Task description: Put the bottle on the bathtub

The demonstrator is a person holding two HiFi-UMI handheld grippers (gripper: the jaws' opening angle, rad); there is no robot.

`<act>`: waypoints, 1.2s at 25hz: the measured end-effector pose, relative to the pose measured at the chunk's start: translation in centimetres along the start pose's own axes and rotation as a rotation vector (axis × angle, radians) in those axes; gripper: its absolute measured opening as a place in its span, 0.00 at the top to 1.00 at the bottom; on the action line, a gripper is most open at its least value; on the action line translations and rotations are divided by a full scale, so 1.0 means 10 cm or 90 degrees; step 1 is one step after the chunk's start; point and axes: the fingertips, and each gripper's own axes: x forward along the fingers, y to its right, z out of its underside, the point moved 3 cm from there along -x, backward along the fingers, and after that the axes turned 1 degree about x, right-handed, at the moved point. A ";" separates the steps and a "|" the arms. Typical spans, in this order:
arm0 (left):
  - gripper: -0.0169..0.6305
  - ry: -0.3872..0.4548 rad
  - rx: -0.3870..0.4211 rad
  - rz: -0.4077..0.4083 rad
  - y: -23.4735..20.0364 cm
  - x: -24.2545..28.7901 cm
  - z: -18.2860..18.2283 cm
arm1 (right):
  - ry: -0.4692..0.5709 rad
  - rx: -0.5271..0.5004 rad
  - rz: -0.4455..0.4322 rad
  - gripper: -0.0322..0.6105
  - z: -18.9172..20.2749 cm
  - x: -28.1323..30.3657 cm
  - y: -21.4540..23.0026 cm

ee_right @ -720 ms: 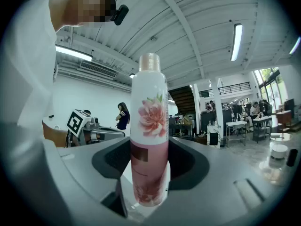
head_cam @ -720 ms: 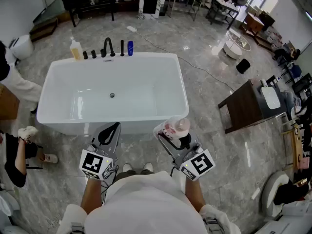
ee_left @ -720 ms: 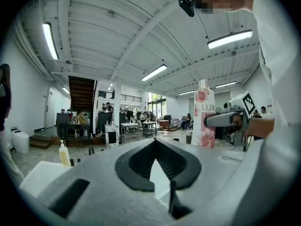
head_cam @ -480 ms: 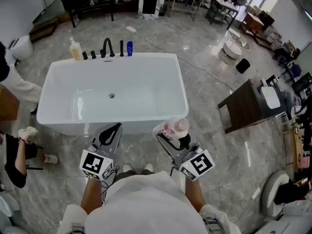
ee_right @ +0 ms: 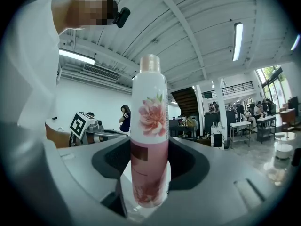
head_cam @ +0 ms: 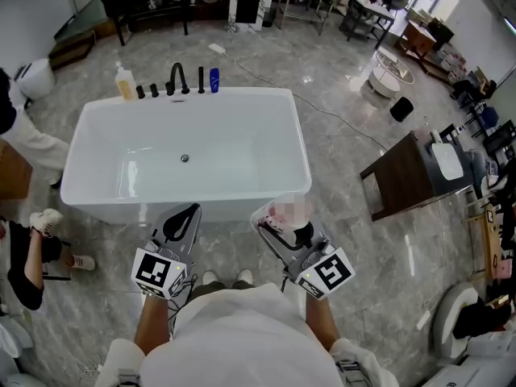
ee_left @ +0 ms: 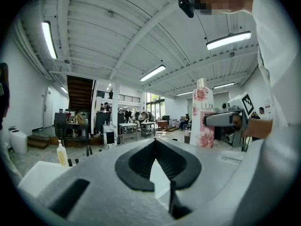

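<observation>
Grey marble floor (head_cam: 347, 240). Black faucet (head_cam: 178, 77) stands between a yellow dispenser (head_cam: 124, 83) and a blue container (head_cam: 214, 80). Dark bench (head_cam: 401, 176) at right; white round basin (head_cam: 393, 72) beyond it, near a cable (head_cam: 339, 119).

Pink floral bottle (ee_right: 149, 126) — upright, near white bathtub (head_cam: 193, 202).

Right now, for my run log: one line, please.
right claw: shut on bottle | left claw: shut, empty | bathtub: bottle not yet on it
</observation>
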 end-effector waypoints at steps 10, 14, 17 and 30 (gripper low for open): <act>0.96 -0.010 0.012 0.000 0.10 -0.01 0.02 | 0.012 0.010 -0.003 0.57 -0.02 -0.07 0.01; 0.96 -0.005 0.011 -0.002 0.16 0.01 0.00 | 0.011 0.004 -0.002 0.57 -0.02 -0.13 0.03; 0.96 -0.007 0.005 -0.005 0.18 0.03 0.00 | 0.011 0.007 -0.002 0.57 -0.03 -0.16 0.06; 0.96 -0.025 0.001 -0.015 0.37 0.35 0.07 | 0.025 0.027 -0.012 0.57 0.05 -0.34 0.39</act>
